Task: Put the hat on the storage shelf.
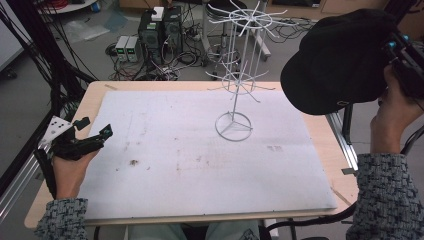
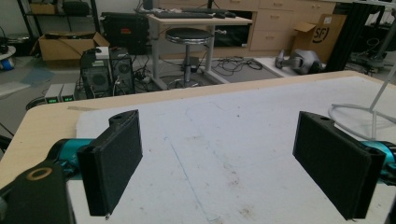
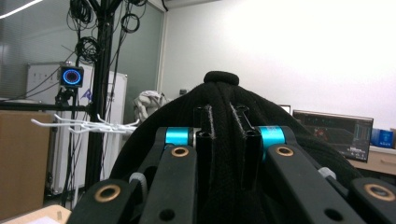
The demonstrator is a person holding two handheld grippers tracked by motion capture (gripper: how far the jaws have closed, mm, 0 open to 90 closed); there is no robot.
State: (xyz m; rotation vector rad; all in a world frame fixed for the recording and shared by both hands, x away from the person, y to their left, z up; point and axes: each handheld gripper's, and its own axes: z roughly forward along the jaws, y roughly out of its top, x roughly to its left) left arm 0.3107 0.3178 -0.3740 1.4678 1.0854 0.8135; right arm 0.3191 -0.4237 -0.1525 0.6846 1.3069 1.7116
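A black cap (image 1: 340,60) hangs high at the right, above the table's right edge, held by my right gripper (image 1: 395,52). In the right gripper view that gripper (image 3: 223,119) is shut on the cap's fabric (image 3: 219,100), which bulges up between and behind the jaws. A white wire display rack (image 1: 239,75) with spoke arms stands on a ring base right of the table's middle. At the table's left edge my left gripper (image 1: 95,131) rests in the hand. In its own view the left gripper (image 2: 229,154) is open, with bare table between the pads.
A white mat (image 1: 200,150) covers most of the wooden table (image 1: 95,100). The rack's ring base (image 2: 359,116) shows at the right of the left gripper view. Beyond the far edge stand computer cases (image 1: 160,30), cables and a stool (image 1: 225,10).
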